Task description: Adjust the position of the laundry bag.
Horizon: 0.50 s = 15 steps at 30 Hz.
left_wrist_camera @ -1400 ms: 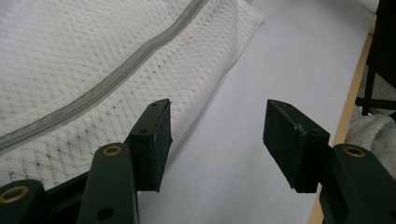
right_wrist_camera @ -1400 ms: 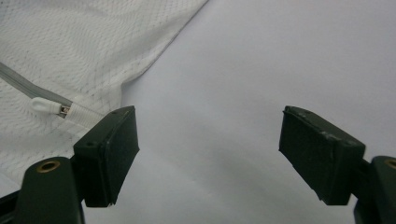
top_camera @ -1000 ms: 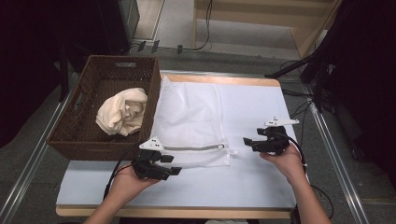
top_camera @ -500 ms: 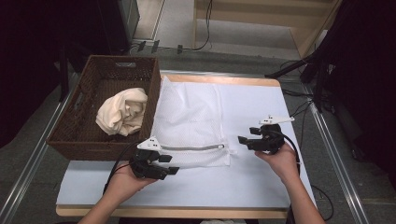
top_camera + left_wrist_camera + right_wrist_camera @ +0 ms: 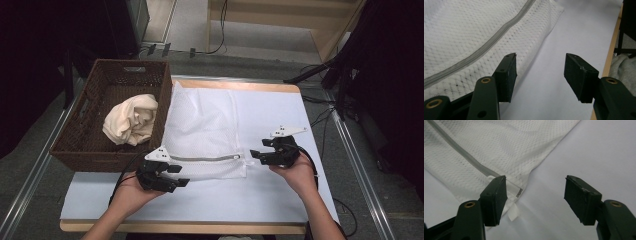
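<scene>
the table [image 5: 280,200] carries a pale sheet, and everything below is placed from the white mesh laundry bag [image 5: 210,130] lying flat across its middle. to the bag's left, with the bag's edge lapping against its wall, sits the brown wicker basket [image 5: 75,145], and a cream cloth [image 5: 131,119] is bundled inside it, likely waiting to go into the bag. the bag lies spread out with its grey zipper [image 5: 207,158] running along the near edge, closed as far as can be seen, which puts the opening within reach of both hands.

the left gripper [image 5: 172,179] rests at the bag's near left corner, beside the start of the zipper; its jaws stand apart with nothing between them, one pad [image 5: 507,76] over the mesh edge, seemingly ready to pin the fabric down. the right gripper [image 5: 257,156] hovers at the bag's near right corner, jaws also spread and empty, aimed at the small white pull tab [image 5: 513,213] at the zipper's end, probably to grasp it and draw the zipper open.
</scene>
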Available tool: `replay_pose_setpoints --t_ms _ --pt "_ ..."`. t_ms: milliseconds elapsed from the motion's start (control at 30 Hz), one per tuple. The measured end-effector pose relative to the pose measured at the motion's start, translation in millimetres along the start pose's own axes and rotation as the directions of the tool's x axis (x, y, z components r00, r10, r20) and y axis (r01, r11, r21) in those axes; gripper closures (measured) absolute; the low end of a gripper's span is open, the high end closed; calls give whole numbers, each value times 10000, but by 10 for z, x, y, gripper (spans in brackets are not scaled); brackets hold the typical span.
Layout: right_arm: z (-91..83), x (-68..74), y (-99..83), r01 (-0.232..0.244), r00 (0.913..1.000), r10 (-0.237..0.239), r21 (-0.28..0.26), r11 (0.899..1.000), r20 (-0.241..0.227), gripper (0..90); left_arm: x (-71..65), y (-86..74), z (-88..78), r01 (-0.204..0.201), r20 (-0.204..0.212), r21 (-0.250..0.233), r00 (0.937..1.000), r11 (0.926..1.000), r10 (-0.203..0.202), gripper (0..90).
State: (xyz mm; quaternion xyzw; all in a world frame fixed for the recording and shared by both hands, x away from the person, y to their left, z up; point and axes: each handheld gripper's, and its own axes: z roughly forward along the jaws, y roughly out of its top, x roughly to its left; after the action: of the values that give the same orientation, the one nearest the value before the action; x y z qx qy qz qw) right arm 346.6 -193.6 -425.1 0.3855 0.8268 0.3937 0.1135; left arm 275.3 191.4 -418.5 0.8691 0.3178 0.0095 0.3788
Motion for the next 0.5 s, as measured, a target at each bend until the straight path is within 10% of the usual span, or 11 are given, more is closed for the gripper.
replay_pose_setpoints --t_ms 500 --pt "98 -36 63 -117 9992 127 260 9996 -368 411 -87 3 51 -266 -182 174 9995 9995 269 432"
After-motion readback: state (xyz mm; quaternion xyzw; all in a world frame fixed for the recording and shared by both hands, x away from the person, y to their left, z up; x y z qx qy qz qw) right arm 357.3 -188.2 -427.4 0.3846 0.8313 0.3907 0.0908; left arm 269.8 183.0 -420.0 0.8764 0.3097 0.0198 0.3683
